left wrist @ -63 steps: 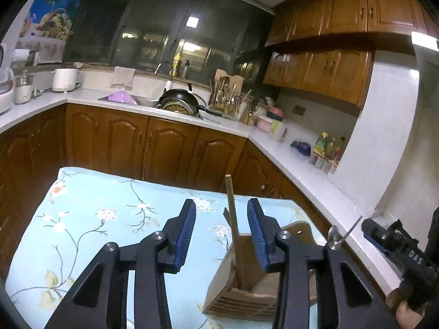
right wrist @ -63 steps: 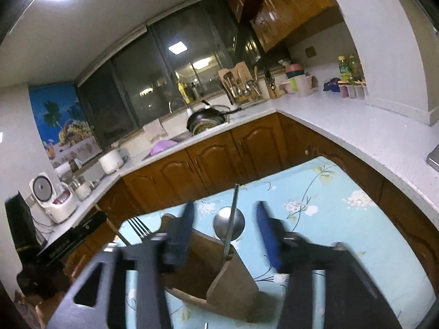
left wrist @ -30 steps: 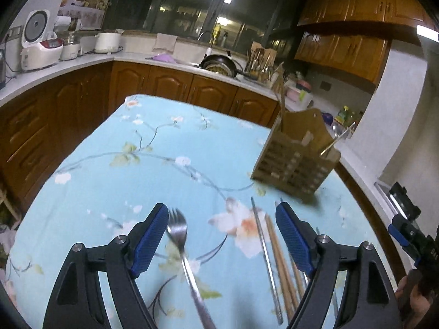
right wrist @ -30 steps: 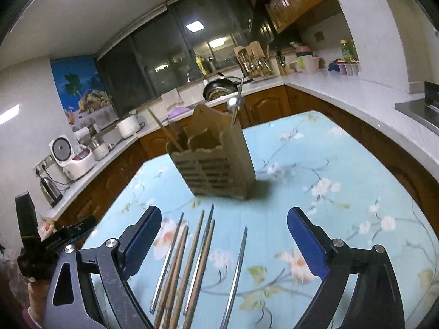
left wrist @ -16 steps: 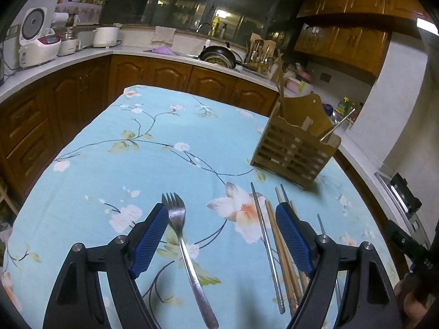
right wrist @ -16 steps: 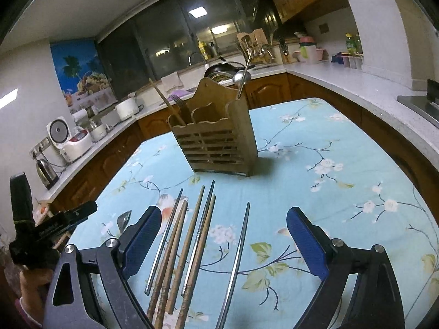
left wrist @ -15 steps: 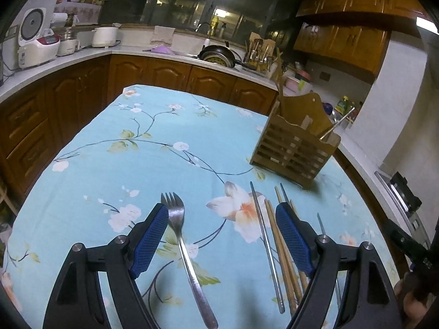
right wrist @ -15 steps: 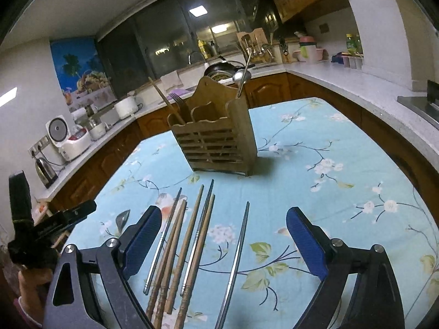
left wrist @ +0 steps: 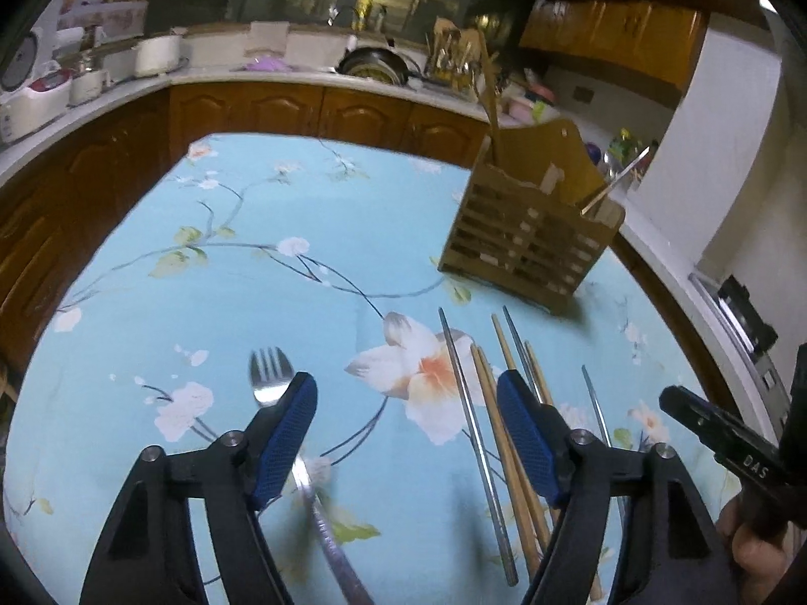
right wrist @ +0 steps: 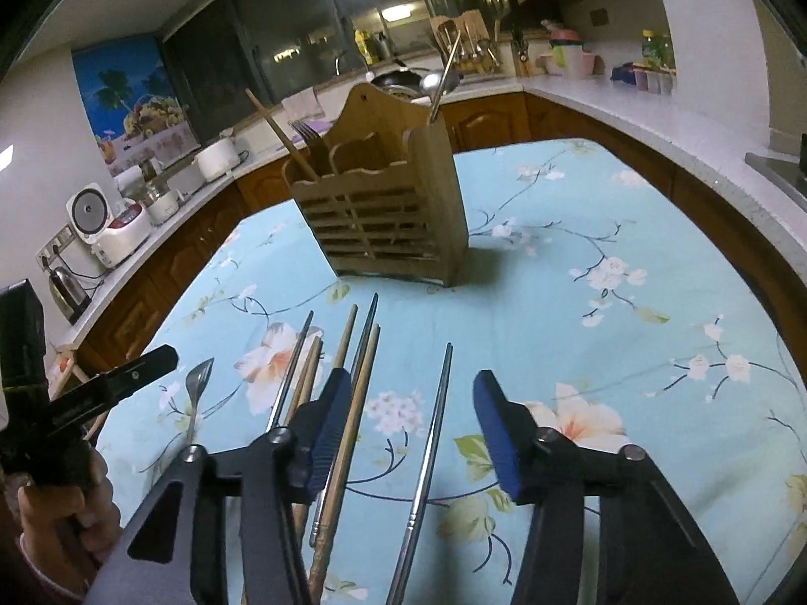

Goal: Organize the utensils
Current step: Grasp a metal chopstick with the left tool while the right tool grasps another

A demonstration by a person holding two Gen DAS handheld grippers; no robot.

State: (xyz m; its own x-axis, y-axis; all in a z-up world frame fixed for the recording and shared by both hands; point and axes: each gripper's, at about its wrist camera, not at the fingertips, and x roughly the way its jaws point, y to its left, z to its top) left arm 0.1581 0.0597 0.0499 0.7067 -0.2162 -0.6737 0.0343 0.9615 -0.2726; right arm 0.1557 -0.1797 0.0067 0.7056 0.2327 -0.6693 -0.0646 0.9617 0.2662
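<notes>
My right tongs (right wrist: 408,428) are closing around the lone metal chopstick (right wrist: 428,446), which lies between the jaws on the flowered cloth (right wrist: 580,353); the pads are not yet pressing on it, so nothing is grasped. My left tongs (left wrist: 406,441) are closing too, with the fork (left wrist: 270,378) lying under the left pad, its handle running back toward me between the jaws, also not gripped.

To do this well, I want the right pads to meet the chopstick squarely across its shaft and low against the cloth, because a thin round rod will roll or squirt out of a glancing pinch. The bundle of wooden and metal chopsticks (right wrist: 348,368) sits just left of my left pad (close enough to snag), so I should keep that jaw clear of it as it comes in. On the left, I judge the fork wants centring between the pads first.

The wooden holder (right wrist: 383,217) stands at the far middle of the table, already holding a spoon, a fork and a chopstick.
</notes>
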